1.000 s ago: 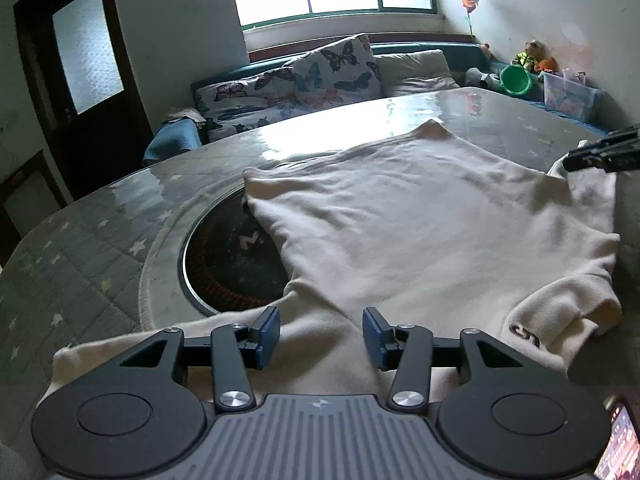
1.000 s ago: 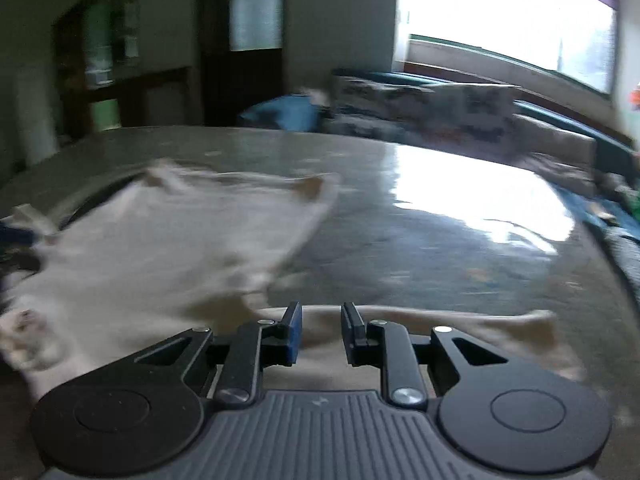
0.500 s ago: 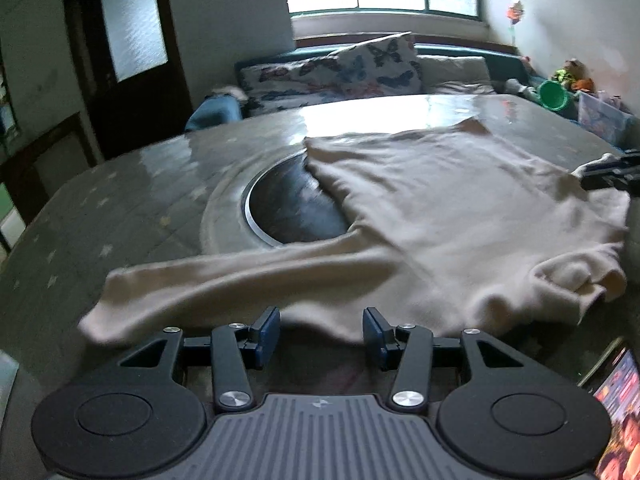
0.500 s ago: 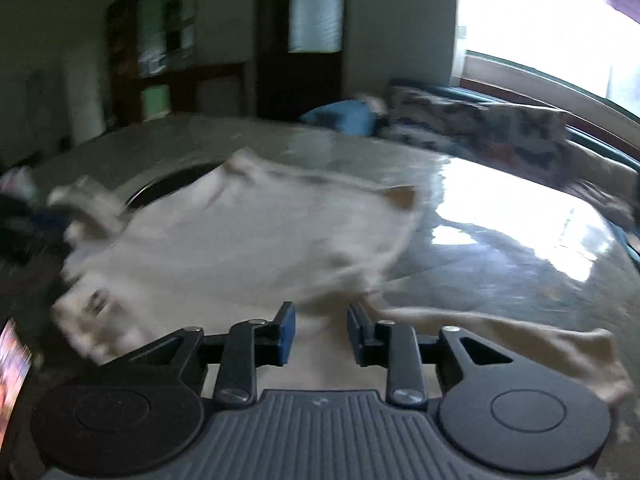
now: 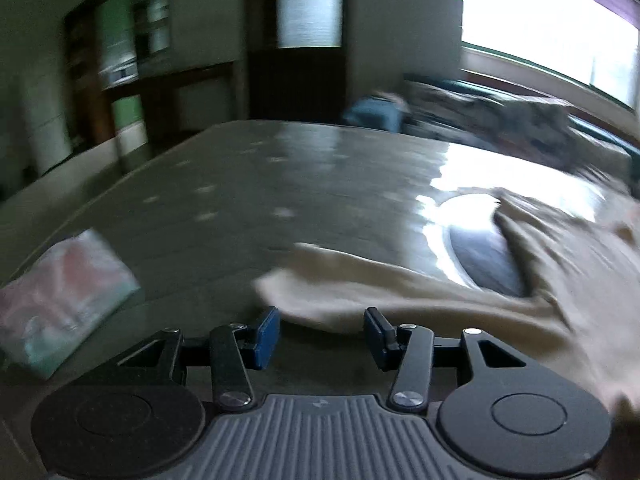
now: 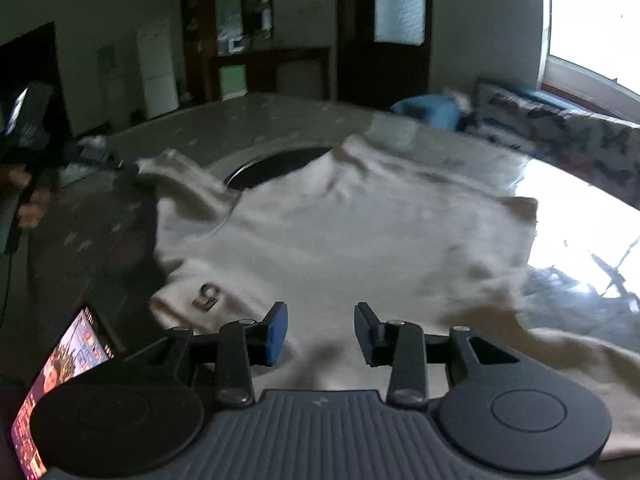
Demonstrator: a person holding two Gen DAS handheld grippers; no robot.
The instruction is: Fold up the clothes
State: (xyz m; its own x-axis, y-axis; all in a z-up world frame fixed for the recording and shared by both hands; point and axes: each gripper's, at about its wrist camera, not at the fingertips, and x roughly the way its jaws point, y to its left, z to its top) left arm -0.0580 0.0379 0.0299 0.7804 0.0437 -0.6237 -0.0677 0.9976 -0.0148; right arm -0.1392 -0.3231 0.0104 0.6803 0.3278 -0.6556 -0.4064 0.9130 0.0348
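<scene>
At the far left of the left wrist view a pale, pinkish-and-teal packet (image 5: 60, 300) lies near the edge of the table (image 5: 240, 200), whose grey cover carries small light star marks and a glossy sheen toward the window side. The left gripper (image 5: 322, 334) hovers low over the near part of this table with its blue-padded jaws held part-way apart and nothing between them; the cuff end of a cream sleeve (image 5: 316, 296) lies just beyond the gap, blurred, not gripped. From there the sleeve runs right across the table, past a dark round inset (image 5: 484, 256) in the tabletop, to join the body of the cream sweater (image 5: 580, 264) at the right edge. In the right wrist view, a lit phone screen (image 6: 60, 380) sits at the near left corner, and farther back on the left a hand (image 6: 28, 200) and dark gear show dimly. The sweater (image 6: 340, 232) lies spread flat across the middle of the table, partly covering the round inset (image 6: 276, 164), its collar with a small dark logo (image 6: 206, 296) at near left. The right gripper (image 6: 320, 332) is over the sweater's near edge, its jaws opening, with cloth lying beneath the gap but not pinched by the pads. The other sleeve (image 6: 580, 360) trails off to the near right.
</scene>
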